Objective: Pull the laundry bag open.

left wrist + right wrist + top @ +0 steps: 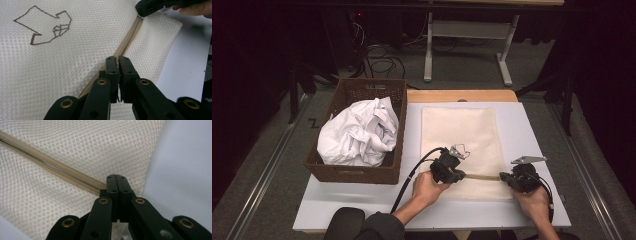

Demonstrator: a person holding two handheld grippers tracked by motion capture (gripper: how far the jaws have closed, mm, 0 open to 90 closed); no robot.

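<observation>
Two grippers work at the near edge of a cream mesh bag [459, 145] that lies flat on the white table [337, 200], its far end toward the table's far edge.

Left gripper [451, 172]: held in the left hand [427, 187], at the bag's near-left part. In the left gripper view its jaws stand almost together, a thin slit between them, pinched on the tan zipper [127, 42] where it runs under the tips. Whether they grip the slider or just the tape, cannot tell. Black cable [409, 180] trails toward the near edge.

Right gripper [512, 179]: held in the right hand [534, 205], at the bag's near-right corner. In the right gripper view the jaws are pressed together on the end of the zipper [50, 166], close to the bag's side edge, bare table just beside.

Zipper runs between the two grippers, along the bag's near edge.

Brown outline mark [43, 26] is stitched or printed on the mesh, well apart from the zipper.

Wicker basket [357, 172] sits on the table's left side, just beside the bag, heaped with crumpled white cloth [359, 132].
</observation>
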